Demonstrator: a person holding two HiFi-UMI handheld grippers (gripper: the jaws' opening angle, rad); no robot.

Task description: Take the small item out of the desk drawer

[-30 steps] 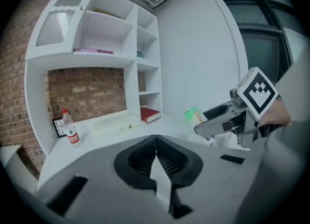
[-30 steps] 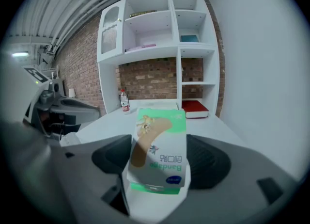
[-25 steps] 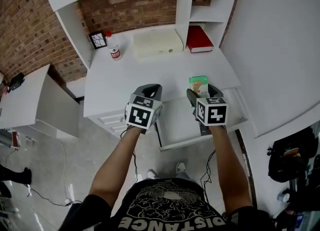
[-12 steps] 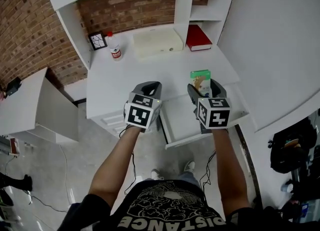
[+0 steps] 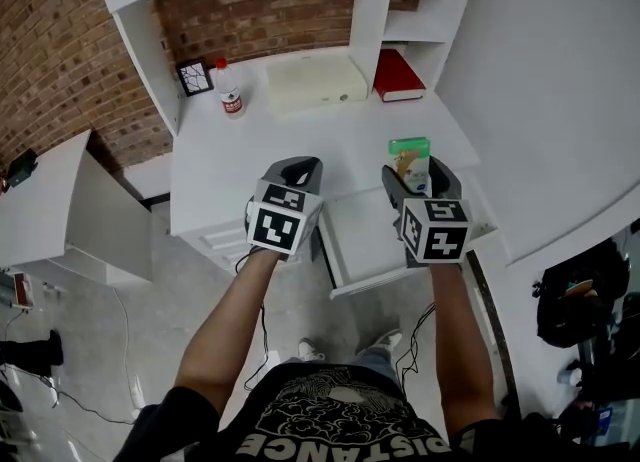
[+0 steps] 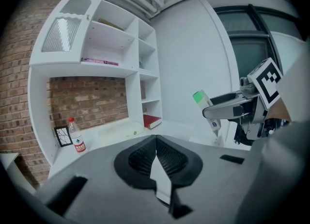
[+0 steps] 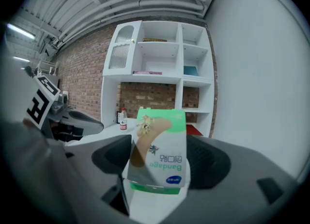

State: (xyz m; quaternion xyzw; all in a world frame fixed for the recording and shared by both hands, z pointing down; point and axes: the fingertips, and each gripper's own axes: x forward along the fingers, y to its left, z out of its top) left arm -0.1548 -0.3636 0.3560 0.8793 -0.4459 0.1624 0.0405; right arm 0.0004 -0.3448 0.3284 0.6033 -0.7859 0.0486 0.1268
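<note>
1. Your right gripper (image 5: 415,174) is clamped on the small green-and-white cardboard bandage box (image 7: 157,150), one black pad on each broad side. In the right gripper view the box's print reads upside down.
2. The box is out of the open white desk drawer (image 5: 362,238). It is held in the air over the drawer's back end, at the front edge of the white desktop (image 5: 260,155) (the left gripper view also shows it up off every surface).
3. The drawer is pulled out below the desk's right half, and its visible floor is plain white.
4. Your left gripper (image 5: 299,164) has its jaws together with nothing between them. It is level with the right one, well apart from it, over the desk's front edge.
5. At the back of the desk, left to right:
   - a small black-framed picture (image 5: 195,77)
   - a clear plastic bottle with a red cap and red label (image 5: 229,91)
   - a flat cream-coloured case (image 5: 312,83)
   - a red book (image 5: 398,76) lying in the lower right cubby
6. Both your forearms reach in from the bottom of the head view, one to each gripper.
</note>
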